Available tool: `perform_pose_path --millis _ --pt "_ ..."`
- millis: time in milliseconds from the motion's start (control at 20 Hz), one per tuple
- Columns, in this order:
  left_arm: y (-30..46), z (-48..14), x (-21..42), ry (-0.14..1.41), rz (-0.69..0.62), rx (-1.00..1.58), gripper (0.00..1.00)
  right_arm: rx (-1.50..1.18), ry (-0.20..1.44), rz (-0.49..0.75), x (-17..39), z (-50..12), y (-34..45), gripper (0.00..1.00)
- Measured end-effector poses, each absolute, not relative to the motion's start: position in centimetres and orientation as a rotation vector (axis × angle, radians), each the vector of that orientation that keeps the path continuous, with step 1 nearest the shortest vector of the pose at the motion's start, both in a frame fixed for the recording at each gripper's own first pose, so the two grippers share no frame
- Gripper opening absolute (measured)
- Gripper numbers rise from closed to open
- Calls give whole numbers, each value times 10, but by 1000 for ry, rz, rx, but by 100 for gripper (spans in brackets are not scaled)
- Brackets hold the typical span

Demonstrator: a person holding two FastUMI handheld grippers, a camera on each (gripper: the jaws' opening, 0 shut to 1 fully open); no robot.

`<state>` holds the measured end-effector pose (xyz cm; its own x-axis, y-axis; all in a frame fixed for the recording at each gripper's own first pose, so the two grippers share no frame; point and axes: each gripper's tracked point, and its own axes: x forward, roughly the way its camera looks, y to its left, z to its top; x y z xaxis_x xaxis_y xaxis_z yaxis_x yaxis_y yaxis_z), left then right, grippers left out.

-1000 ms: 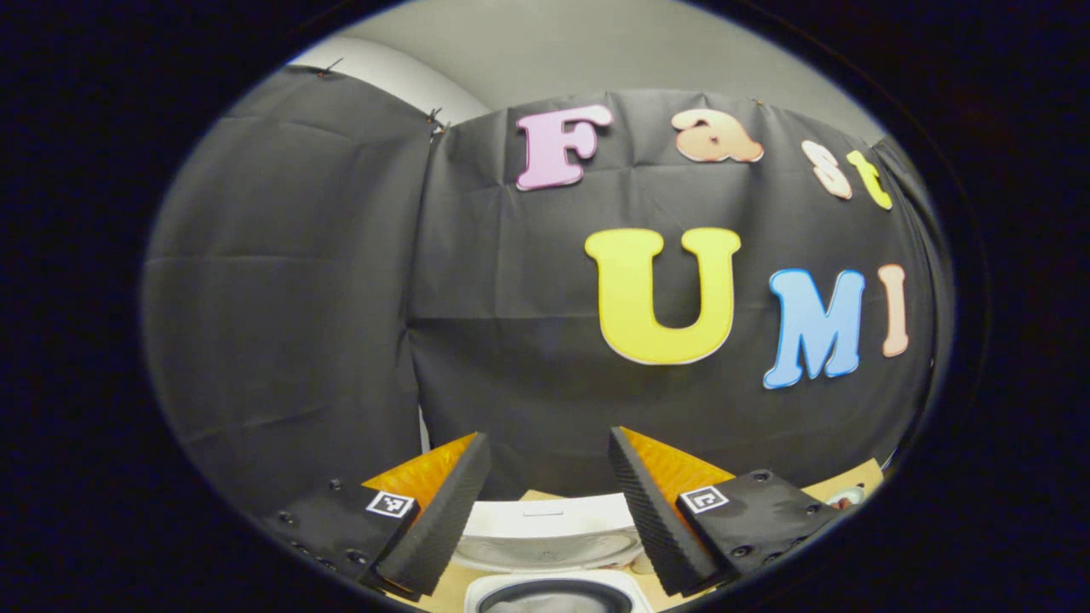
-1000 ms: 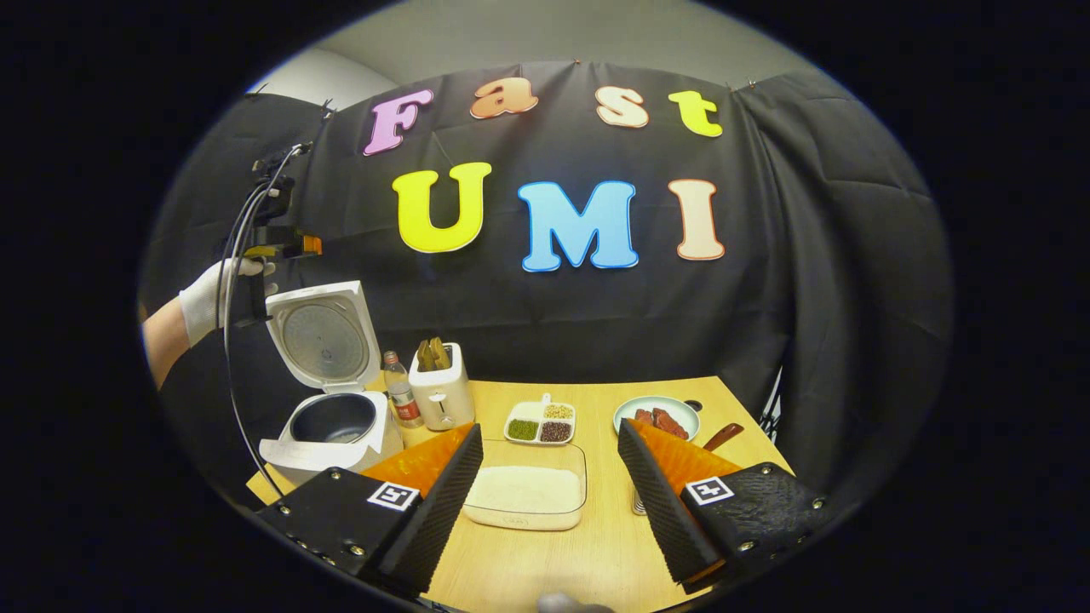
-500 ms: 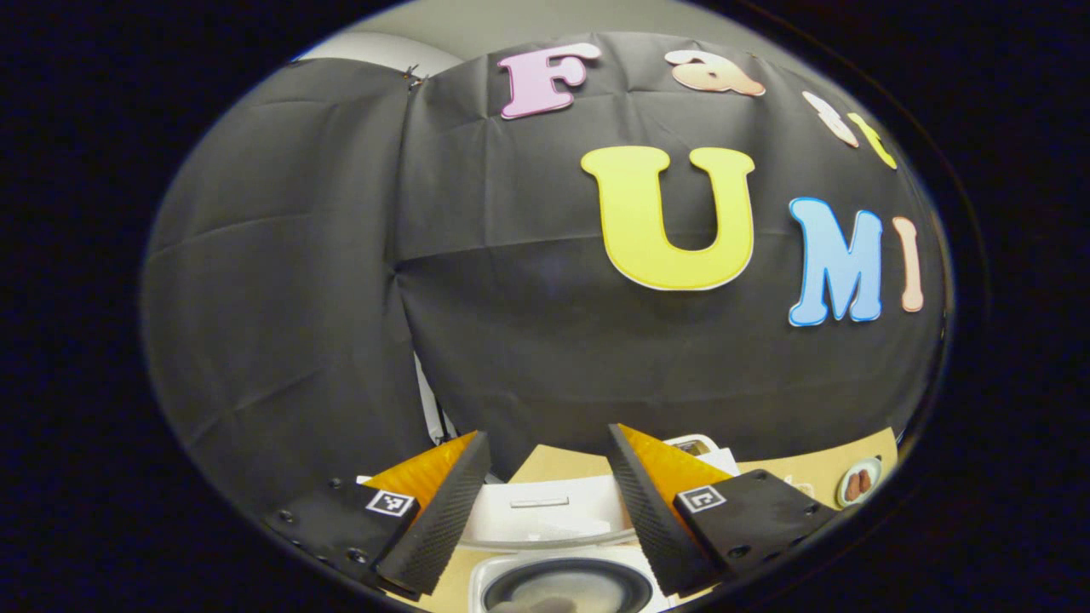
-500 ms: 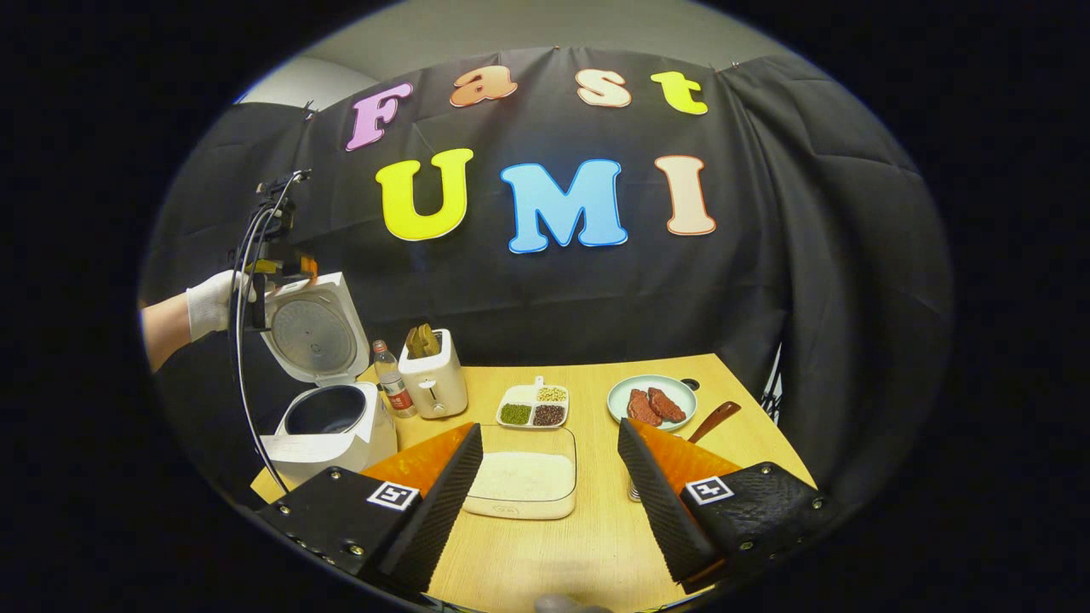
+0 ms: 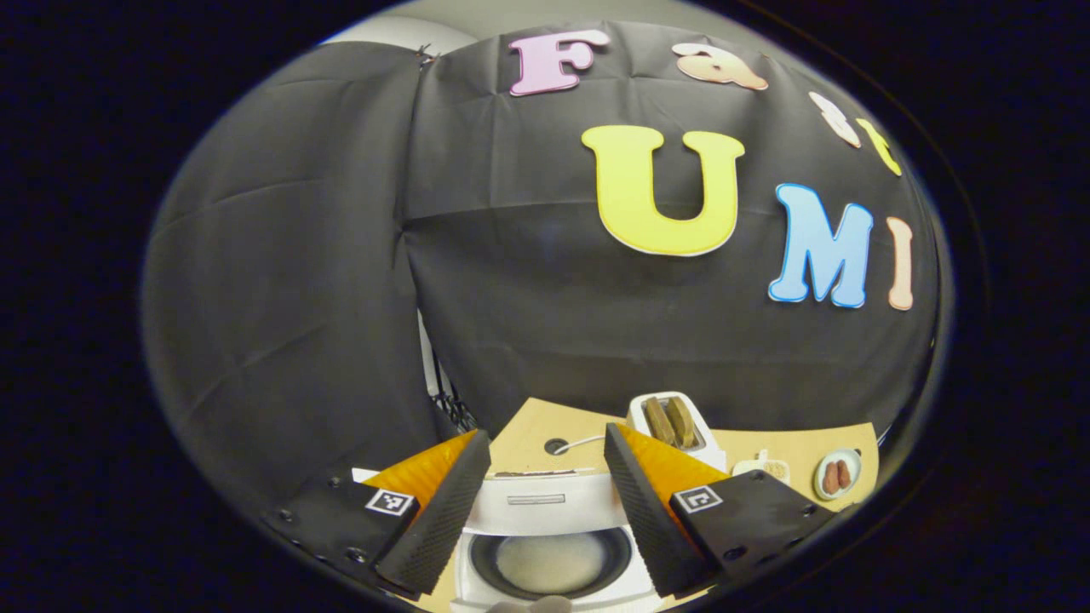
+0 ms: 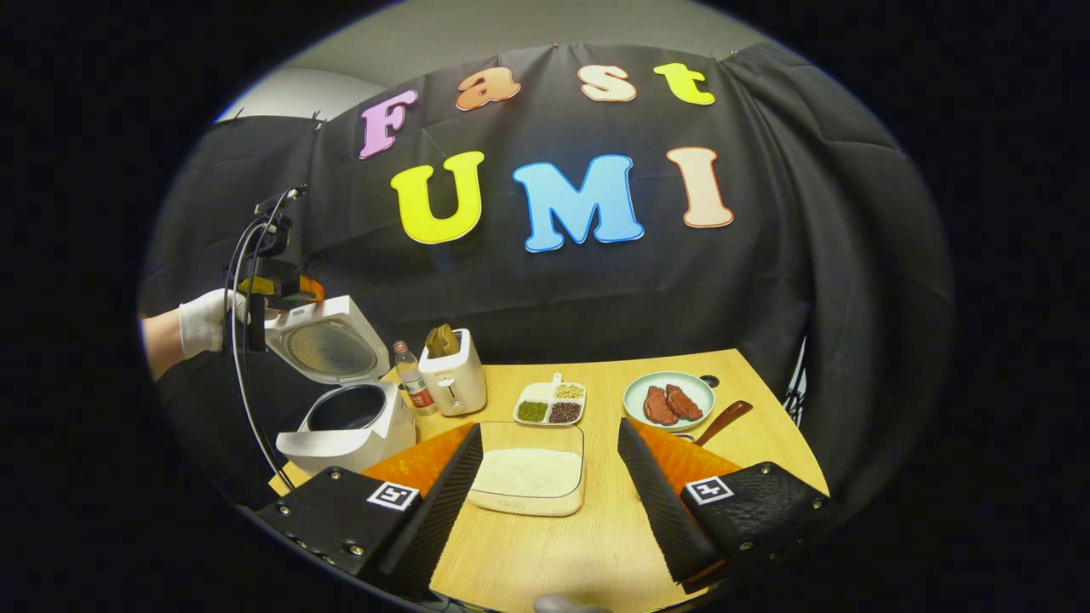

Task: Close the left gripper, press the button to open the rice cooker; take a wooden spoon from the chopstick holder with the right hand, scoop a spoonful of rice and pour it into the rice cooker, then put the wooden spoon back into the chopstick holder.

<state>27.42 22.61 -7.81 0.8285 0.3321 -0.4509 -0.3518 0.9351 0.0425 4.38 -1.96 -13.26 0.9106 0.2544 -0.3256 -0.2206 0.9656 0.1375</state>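
Two grippers, each with ribbed wedge-shaped fingers on black plates studded with small screws and carrying a square black-and-white marker tag: left gripper (image 5: pixel 545 502), right gripper (image 6: pixel 549 498). In the right gripper view, a white glove (image 6: pixel 203 322) on the hand, black cables (image 6: pixel 238 340) looping down beside it.

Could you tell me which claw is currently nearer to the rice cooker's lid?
The left claw: it sits at the raised lid's top edge, above the open rice cooker. The right claw is farther off, over the rice container at mid-table.
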Motion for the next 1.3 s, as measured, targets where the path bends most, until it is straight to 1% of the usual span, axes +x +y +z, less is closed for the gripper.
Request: perform_pose_path --millis 200,350,450,550,850,950,1100,1300 --pt "207 -119 235 621 336 -93 94 101 360 286 35 -136 -27 98" --pt "193 -135 204 749 328 -109 96 113 378 308 31 -141 -31 98" --pt "191 -144 195 791 334 -118 96 107 386 312 31 -144 -35 98" --pt "190 -154 192 809 338 -110 99 111 394 316 31 -145 -38 98" --pt "193 -168 186 856 337 -54 98 116 410 323 38 -150 -39 98" --pt "191 -173 182 894 340 -75 100 109 413 329 40 -152 -38 98" --pt "188 -174 184 909 331 -103 96 124 420 341 42 -153 -37 98" --pt "188 -174 187 894 321 -85 99 146 432 348 44 -154 -39 98"
